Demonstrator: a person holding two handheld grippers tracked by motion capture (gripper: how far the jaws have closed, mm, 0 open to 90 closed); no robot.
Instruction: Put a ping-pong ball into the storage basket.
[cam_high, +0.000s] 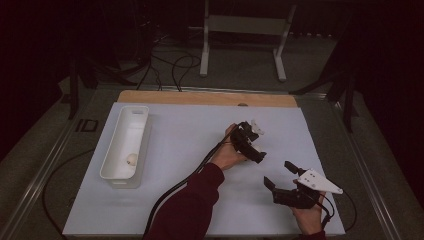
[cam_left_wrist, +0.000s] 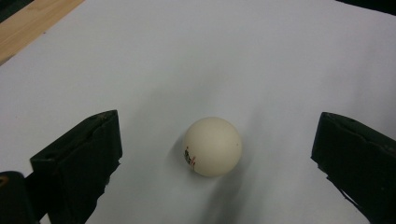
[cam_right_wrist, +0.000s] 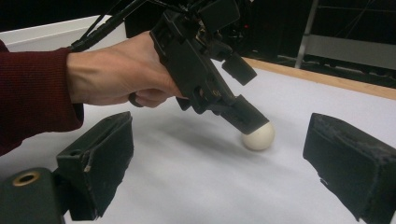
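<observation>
A: Start with the left tool (cam_high: 256, 142). How do its jaws stand?

B: Spread wide. In the left gripper view a white ball (cam_left_wrist: 212, 146) lies on the white sheet (cam_left_wrist: 233, 56) between them, with a clear gap on each side. A small red and dark mark sits on the ball at about 7 o'clock.

A: Is the tool touching the ball?

B: In the right gripper view the tip of one black jaw sits right at the top of the ball (cam_right_wrist: 258, 136), at about 11 o'clock. I cannot tell whether they touch. The ball rests on the sheet.

A: And the hand (cam_right_wrist: 119, 74) on that tool?

B: It grips the handle, with a dark red sleeve (cam_right_wrist: 35, 91) behind it.

A: The right tool (cam_high: 282, 175)?

B: Jaws apart, nothing between them. In the high view it hovers at about 5 o'clock from the left tool, near the bench's front edge.

A: What else is on the bench (cam_high: 210, 97)?

B: A long white tray (cam_high: 142, 132) well apart, at 9 o'clock from the left tool. A second small ball (cam_high: 131, 160) lies in its near end.
</observation>
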